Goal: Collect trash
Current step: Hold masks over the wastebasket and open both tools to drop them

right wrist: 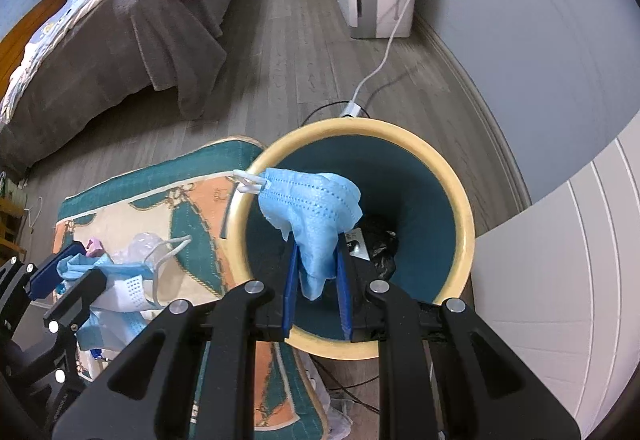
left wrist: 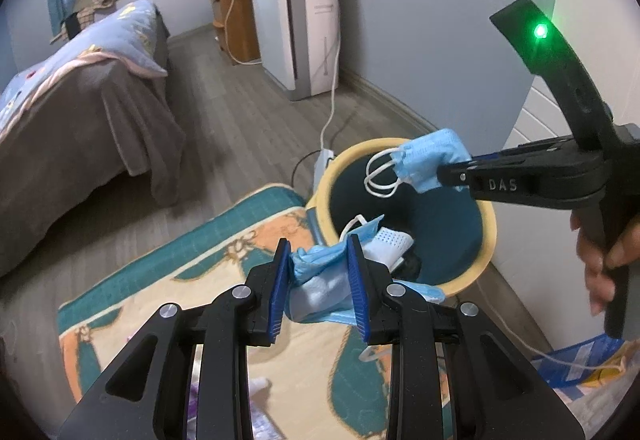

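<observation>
A round bin [left wrist: 486, 260] [right wrist: 460, 199] with a yellow rim and dark teal inside stands on the floor by the wall. My right gripper [right wrist: 318, 268] [left wrist: 452, 169] is shut on a blue face mask [right wrist: 312, 207] [left wrist: 428, 159] and holds it over the bin's mouth. My left gripper [left wrist: 320, 276] [right wrist: 68, 272] is shut on a bundle of crumpled blue and white masks [left wrist: 320, 280] [right wrist: 120, 284], beside the bin's near-left rim over the rug. Dark trash [right wrist: 380, 244] lies at the bin's bottom.
A teal, orange and cream rug [left wrist: 168, 280] [right wrist: 160, 207] lies left of the bin. A bed [left wrist: 80, 111] [right wrist: 120, 19] stands at the left. A white appliance [left wrist: 304, 27] with a cable stands by the wall. A blue packet [left wrist: 580, 364] lies at the right.
</observation>
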Tool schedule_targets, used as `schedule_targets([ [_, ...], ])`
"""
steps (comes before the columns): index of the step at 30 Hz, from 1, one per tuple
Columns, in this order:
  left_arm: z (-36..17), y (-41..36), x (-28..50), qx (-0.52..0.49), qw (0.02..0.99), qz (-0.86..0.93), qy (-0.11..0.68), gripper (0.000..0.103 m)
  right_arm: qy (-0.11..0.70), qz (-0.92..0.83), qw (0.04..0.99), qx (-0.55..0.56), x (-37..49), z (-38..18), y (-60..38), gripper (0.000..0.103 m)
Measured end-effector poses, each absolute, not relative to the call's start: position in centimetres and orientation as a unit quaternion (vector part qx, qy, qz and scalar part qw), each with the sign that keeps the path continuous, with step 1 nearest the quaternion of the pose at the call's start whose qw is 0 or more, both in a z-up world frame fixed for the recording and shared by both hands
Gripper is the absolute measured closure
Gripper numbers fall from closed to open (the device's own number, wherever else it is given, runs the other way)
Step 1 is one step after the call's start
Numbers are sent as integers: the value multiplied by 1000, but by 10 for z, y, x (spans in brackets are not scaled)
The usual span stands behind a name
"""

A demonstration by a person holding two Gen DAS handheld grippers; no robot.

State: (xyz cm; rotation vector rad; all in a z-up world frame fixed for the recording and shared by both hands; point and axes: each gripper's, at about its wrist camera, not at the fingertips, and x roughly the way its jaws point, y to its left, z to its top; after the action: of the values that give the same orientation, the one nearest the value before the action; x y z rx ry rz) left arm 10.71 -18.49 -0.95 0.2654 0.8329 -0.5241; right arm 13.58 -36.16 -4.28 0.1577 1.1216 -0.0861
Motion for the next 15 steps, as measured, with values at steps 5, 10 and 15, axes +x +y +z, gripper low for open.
schedule_targets([
  [5, -16, -204, 107, 143, 867, -263, 399, 73, 541, -66, 833, 97, 133, -58, -387, 86],
  [10, -26, -222, 111, 156, 860, -270, 403, 73, 549, -92, 823, 111, 129, -73, -411, 86],
  [15, -32, -233, 119, 147, 858, -277, 406, 73, 554, -125, 811, 138, 123, -88, -439, 86],
])
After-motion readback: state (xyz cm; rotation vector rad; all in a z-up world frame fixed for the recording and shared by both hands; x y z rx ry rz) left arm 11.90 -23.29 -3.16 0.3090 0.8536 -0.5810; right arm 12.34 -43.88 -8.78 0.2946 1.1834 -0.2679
